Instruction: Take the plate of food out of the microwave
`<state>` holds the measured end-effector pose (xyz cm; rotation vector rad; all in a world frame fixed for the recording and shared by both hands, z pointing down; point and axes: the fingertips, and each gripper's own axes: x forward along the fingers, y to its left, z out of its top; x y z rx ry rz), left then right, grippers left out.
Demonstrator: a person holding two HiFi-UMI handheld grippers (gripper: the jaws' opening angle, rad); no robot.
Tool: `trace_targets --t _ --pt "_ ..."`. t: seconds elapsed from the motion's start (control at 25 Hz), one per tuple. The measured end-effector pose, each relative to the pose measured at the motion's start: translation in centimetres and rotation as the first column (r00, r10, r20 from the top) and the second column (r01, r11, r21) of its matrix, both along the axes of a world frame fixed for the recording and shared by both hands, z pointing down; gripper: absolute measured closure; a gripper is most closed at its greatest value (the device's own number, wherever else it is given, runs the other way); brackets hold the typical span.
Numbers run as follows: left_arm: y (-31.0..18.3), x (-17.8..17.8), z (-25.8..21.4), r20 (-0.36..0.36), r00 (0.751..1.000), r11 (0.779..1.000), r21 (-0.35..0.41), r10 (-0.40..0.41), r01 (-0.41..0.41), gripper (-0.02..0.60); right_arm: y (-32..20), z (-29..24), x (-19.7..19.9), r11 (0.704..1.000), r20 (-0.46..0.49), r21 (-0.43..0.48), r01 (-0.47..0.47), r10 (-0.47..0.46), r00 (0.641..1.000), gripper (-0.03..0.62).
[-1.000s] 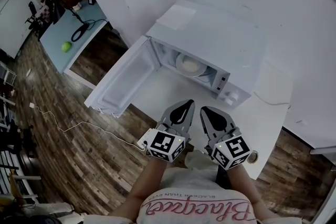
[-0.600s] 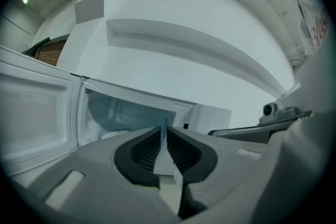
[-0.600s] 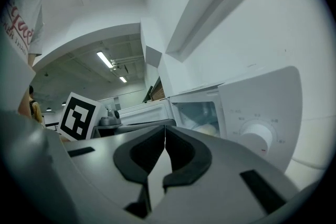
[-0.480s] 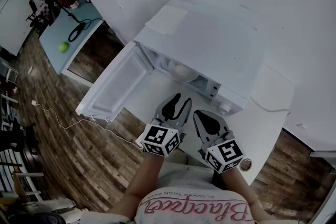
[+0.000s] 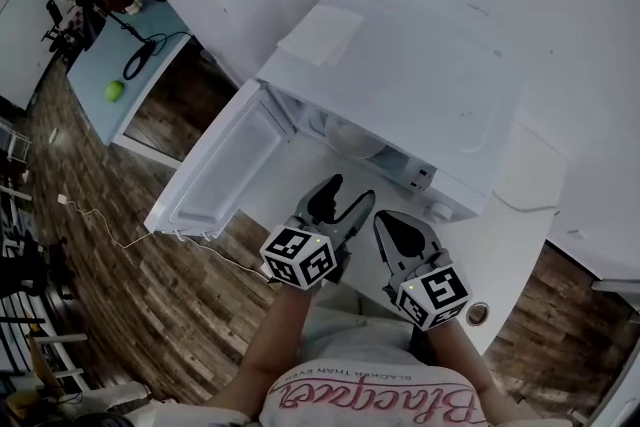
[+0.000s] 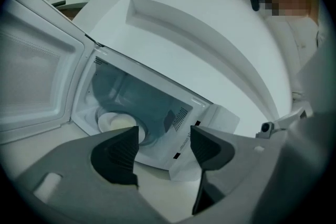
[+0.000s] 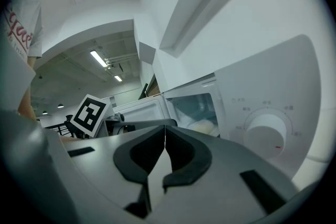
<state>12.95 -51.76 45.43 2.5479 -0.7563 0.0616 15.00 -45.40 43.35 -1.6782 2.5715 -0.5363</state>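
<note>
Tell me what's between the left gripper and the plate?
Only bare tabletop and the open microwave doorway, in the left gripper view; the left gripper's jaws have just been opening, empty.

My right gripper (image 7: 164, 132) holds its jaws together, empty; beyond, a pale round plate of food (image 7: 202, 126) sits inside the white box-shaped microwave (image 7: 247, 86).

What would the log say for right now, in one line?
white microwave: door open | white round plate of food: inside, untouched | left tongs: just opening, nothing between | right tongs: shut, empty
</note>
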Motion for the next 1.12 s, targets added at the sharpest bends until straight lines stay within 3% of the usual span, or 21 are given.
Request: trace_targets --t 0.12,0.36,0.68,0.8,1.12 --pt "-0.3 -0.1 0.4 -0.033 0.997 0.998 -0.016 0.064 -0.064 0.272 -0.8 0.0 -0.7 1.0 -0.014 -0.006 -0.01 0.01 1.0 0.58" --pt "-1.7 -0.6 1.8 -0.071 0.992 0.994 -0.036 0.102 -0.105 0.272 -3.0 0.7 -0.7 0.997 -0.04 -0.013 -0.073 0.073 0.997 0.58" --pt "-4.4 -2.0 4.3 -0.193 0.979 0.988 -0.13 0.056 -0.082 0.278 -4.8 3.0 -0.7 0.986 -0.064 -0.041 -0.161 0.158 0.985 0.58" --pt "-5.6 -2.4 5.7 -0.259 0.966 0.975 -0.211 0.013 -0.07 0.286 -5.2 4.1 -1.1 0.983 -0.062 -0.055 -0.176 0.173 0.983 0.58" --pt "-7.6 -2.0 9.0 -0.314 0.948 0.924 -0.374 -0.04 -0.085 0.329 -5.9 5.8 -1.9 0.969 -0.042 -0.091 -0.23 0.227 0.973 0.58"
